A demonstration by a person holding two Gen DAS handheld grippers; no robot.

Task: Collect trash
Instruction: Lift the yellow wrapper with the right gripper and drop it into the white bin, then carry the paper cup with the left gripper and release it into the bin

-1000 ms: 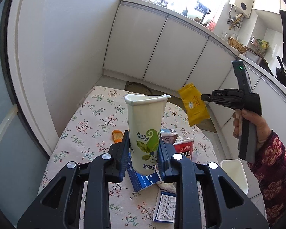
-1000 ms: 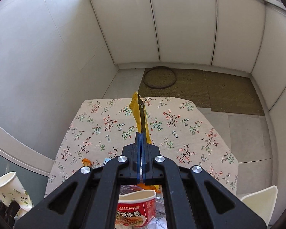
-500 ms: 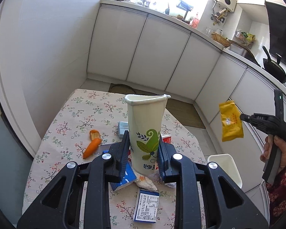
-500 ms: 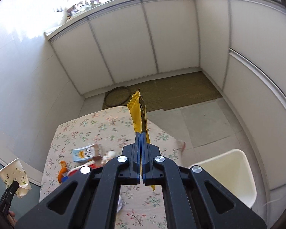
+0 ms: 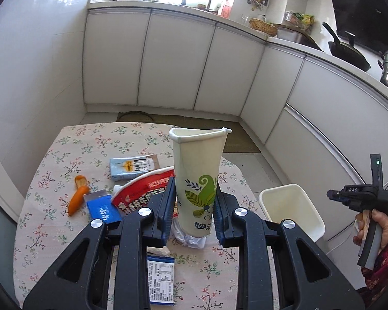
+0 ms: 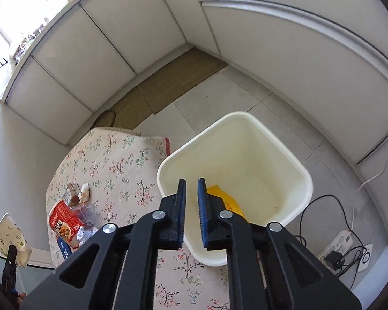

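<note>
My left gripper is shut on a squashed white paper cup with a green leaf print, held upright above the floral table. My right gripper is open and empty, above the rim of a cream waste bin. A yellow snack packet lies inside the bin. The bin also shows in the left wrist view, on the floor right of the table, with the right gripper beside it.
On the table lie a red noodle cup, a carrot piece, a blue carton, a light blue carton, a crumpled wrapper and a blue label box. White cabinets line the walls. A power strip and cables lie on the floor.
My right gripper swung over the bin, opened and let the yellow packet drop in. My left gripper kept hold of the paper cup and turned toward the bin.
</note>
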